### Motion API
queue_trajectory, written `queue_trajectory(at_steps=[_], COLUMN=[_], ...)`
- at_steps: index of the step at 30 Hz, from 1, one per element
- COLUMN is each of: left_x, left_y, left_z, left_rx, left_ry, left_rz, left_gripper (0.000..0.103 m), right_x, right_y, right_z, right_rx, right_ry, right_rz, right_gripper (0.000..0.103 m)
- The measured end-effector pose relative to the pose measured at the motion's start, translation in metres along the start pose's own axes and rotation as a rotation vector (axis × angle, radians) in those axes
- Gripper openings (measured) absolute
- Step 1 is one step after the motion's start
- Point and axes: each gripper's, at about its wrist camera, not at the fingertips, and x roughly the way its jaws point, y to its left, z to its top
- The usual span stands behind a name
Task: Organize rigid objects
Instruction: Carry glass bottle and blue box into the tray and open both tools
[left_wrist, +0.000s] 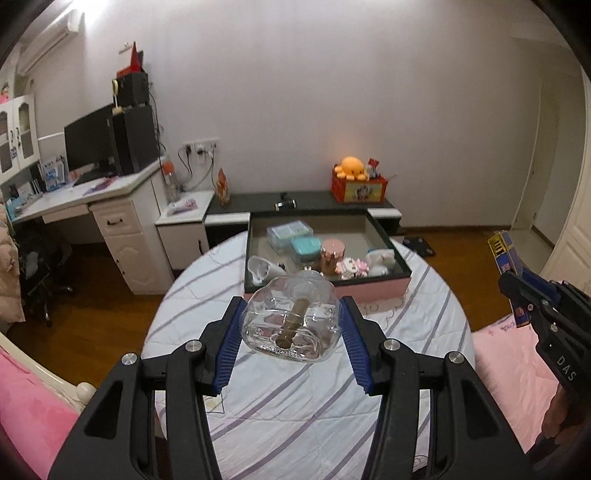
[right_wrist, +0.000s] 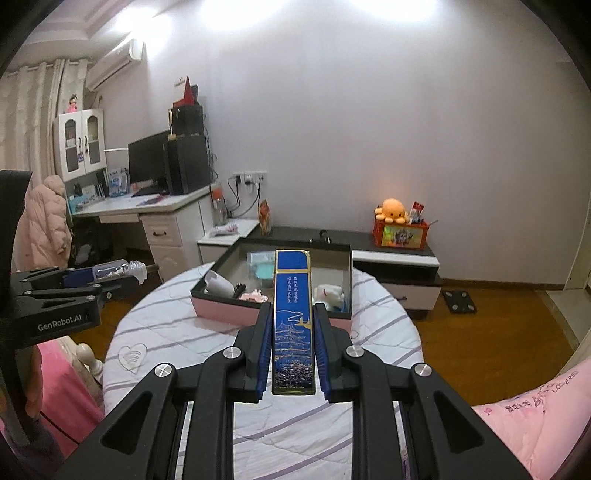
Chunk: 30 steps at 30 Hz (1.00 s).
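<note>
Two loads: each pair of tongs carries one rigid item above the bed.
Left tongs (left_wrist: 290, 325): closed on a clear glass bottle (left_wrist: 291, 317), blue pads pressing its two sides; its base faces the camera and a brown stopper shows through the glass.
Right tongs (right_wrist: 293, 347): closed on a tall blue box (right_wrist: 293, 325) with gold edging and a pagoda print, held by its narrow sides, standing up out of the grip.
Storage tray (left_wrist: 391, 251): a dark-rimmed, pink-sided open box lying on the striped quilt (left_wrist: 295, 406), ahead of both loads.
Tray contents: a clear lidded case (left_wrist: 289, 232), a teal container (left_wrist: 306, 248), a pink jar (left_wrist: 332, 254), a white plush toy (left_wrist: 378, 258) and a white object at the near left corner.
Step in hand: by my reading, the carry toward the tray; neither item is over its floor yet.
Next move: likely bringing each load over a bare patch, the far right part looks freest, lowering until it rests, then easing the grip.
Risk: the bottle is smooth and rounded, so it may slip or roll if let go high.
</note>
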Motion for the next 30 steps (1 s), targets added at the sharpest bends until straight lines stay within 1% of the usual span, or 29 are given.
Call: queue_trajectory(at_steps=[4,9,11,13,18,30], left_x=[-0.015,-0.03,-0.033,-0.036,-0.039,-0.032], left_y=[-0.003,-0.004,-0.006,-0.008,-0.011,-0.012], left_z=[0.0,-0.001,-0.002,-0.002,-0.002,0.002], left_rx=[-0.003,-0.012,-0.011,-0.007,-0.002,0.002], left_ry=[-0.043,-0.085,-0.103,-0.109,-0.111,-0.102], left_rz=[0.015,0.012,0.029,0.039,0.041,0.043], left_gripper=[0.052,0.052,0.052,0.052,0.052,0.052], right_x=[-0.011,-0.022,-0.024,-0.025,-0.024,-0.021], right_y=[-0.001,-0.004,-0.005,-0.006,-0.008,-0.008], right_z=[0.0,-0.003,-0.003,-0.003,-0.003,-0.003], right_rx=[0.012,0.033,0.038,0.046,0.052,0.034], right_ry=[-0.029,-0.046,-0.052,-0.053,-0.054,-0.051], right_rz=[-0.012,-0.022,-0.029,-0.039,-0.028,-0.008], right_gripper=[0.021,0.021,0.021,0.021,0.021,0.021])
